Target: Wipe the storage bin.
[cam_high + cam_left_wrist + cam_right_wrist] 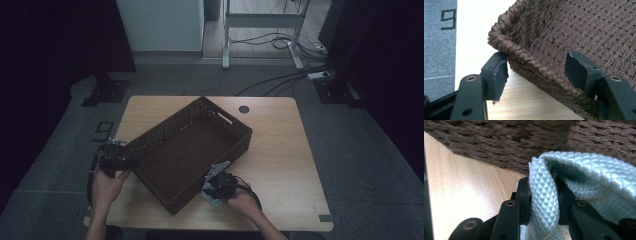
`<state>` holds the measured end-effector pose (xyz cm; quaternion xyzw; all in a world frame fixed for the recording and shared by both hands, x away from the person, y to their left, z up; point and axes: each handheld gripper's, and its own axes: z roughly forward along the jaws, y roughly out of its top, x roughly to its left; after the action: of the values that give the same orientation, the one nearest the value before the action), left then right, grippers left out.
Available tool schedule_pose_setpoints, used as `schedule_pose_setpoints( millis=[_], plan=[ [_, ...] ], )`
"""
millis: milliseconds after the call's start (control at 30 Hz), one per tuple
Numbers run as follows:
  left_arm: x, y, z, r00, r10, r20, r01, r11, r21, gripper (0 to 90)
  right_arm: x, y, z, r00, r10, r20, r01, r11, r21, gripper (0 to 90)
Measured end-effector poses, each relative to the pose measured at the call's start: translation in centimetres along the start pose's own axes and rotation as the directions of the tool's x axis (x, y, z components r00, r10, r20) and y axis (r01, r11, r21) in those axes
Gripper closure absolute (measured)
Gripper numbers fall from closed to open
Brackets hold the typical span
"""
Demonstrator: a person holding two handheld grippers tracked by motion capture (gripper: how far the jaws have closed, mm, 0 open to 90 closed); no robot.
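High view: one basket, one cloth pinched in right gripper; left gripper straddles the rim, unclamped.

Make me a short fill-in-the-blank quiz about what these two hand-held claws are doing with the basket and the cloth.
1. The right gripper is shut on a pale blue ____.
2. The left gripper straddles the ____ of the woven basket.
3. The basket rests on a ____ table.

Missing words: cloth; rim; wooden
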<state>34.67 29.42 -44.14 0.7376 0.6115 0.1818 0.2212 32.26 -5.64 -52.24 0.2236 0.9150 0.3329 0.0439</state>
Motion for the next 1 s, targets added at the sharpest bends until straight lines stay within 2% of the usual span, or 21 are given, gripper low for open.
schedule_pose_setpoints(
  millis=[167, 433, 567, 633, 867, 900, 1000],
  plan=[
    [0.0, 0.0, 0.0, 1.0000, -0.001, -0.001, 0.001, 1.0000, -0.001, 35.4, 1.1, 0.3, 0.3, 0.9990, -0.017, -0.042, 0.016, 1.000, -0.013, 69.8],
    [0.0, 0.0, 0.0, 1.0000, -0.001, -0.002, 0.001, 1.0000, -0.001, 35.5, 2.2, 0.7, 0.7, 0.9968, -0.039, -0.069, 0.038, 0.999, -0.011, 69.7],
    [0.0, 0.0, 0.0, 1.0000, -0.001, -0.002, 0.001, 1.0000, 0.001, 35.5, 3.0, 1.1, 1.0, 0.9935, -0.056, -0.099, 0.054, 0.998, -0.018, 69.7],
    [0.0, 0.0, 0.0, 1.0000, -0.001, -0.001, 0.001, 1.0000, -0.001, 35.5, 3.7, 1.3, 1.3, 0.9912, -0.078, -0.107, 0.077, 0.997, -0.015, 69.7],
    [-0.1, 0.0, 0.0, 1.0000, -0.001, -0.003, 0.001, 1.0000, 0.000, 35.7, 4.3, 1.5, 1.5, 0.9876, -0.088, -0.130, 0.086, 0.996, -0.021, 69.8],
    [-0.1, 0.0, 0.0, 1.0000, -0.001, -0.003, 0.001, 1.0000, 0.000, 35.7, 4.7, 1.7, 1.7, 0.9847, -0.095, -0.146, 0.092, 0.995, -0.026, 69.7],
    [-0.1, 0.0, 0.0, 1.0000, -0.001, -0.003, 0.001, 1.0000, 0.000, 35.8, 5.4, 2.0, 2.0, 0.9814, -0.115, -0.153, 0.113, 0.993, -0.023, 69.7]
  ],
)
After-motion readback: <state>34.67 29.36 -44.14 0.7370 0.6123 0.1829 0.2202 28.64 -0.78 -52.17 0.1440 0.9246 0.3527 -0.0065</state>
